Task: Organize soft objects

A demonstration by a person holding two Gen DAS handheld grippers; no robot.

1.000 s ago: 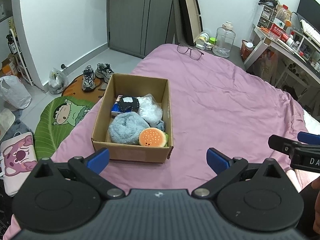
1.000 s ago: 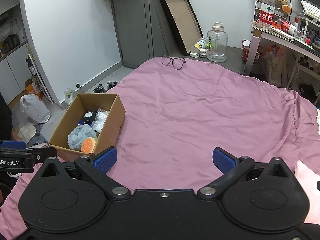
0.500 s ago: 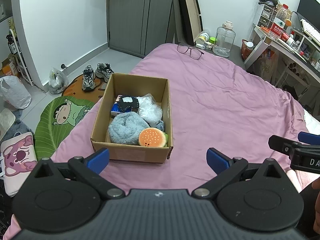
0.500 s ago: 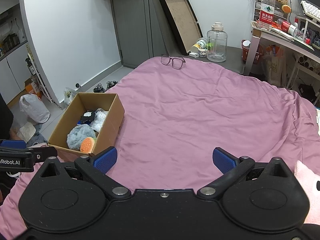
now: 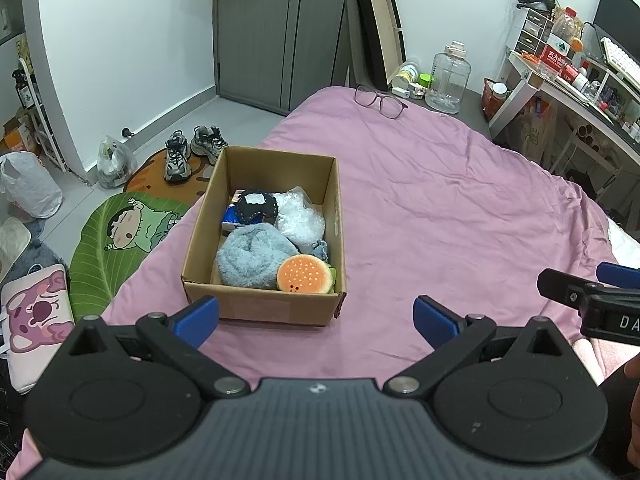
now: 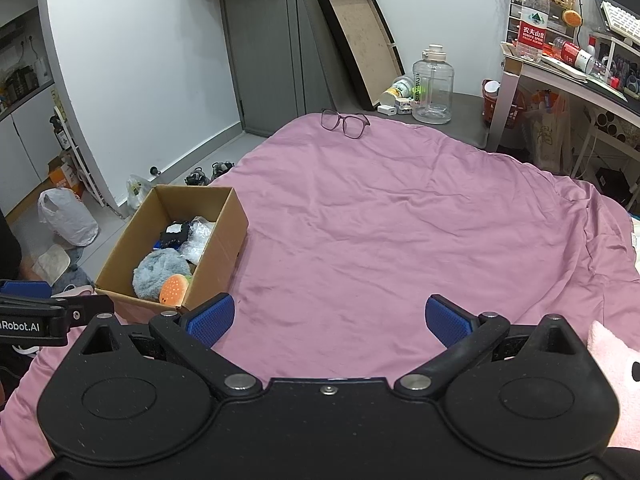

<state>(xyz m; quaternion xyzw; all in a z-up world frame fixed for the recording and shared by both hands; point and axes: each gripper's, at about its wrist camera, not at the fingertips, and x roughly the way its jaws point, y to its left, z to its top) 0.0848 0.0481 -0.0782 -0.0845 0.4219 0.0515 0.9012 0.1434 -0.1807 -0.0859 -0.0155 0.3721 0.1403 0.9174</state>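
An open brown cardboard box (image 5: 264, 236) sat on the bed, on the wrinkled pink bedsheet (image 5: 440, 208), near the bed's left edge. Inside it lay a fluffy grey-blue plush (image 5: 252, 258), an orange burger-shaped soft toy (image 5: 306, 274) touching the plush in the near right corner, a crumpled clear plastic bag (image 5: 298, 218) and a black stitched soft item (image 5: 256, 208) toward the far end.

The left gripper (image 5: 316, 318) hung just short of the box's near wall, its blue-padded fingers (image 5: 198, 316) spread wide and empty. The right gripper (image 6: 330, 318) was held over bare sheet to the right of the box, fingers (image 6: 448, 320) likewise parted and holding nothing. A pale pink plush (image 6: 618, 364) lay beside it at the right edge of the right wrist view.

A pair of dark-rimmed glasses (image 5: 380, 98) rested at the far end of the bed, well apart from the box.
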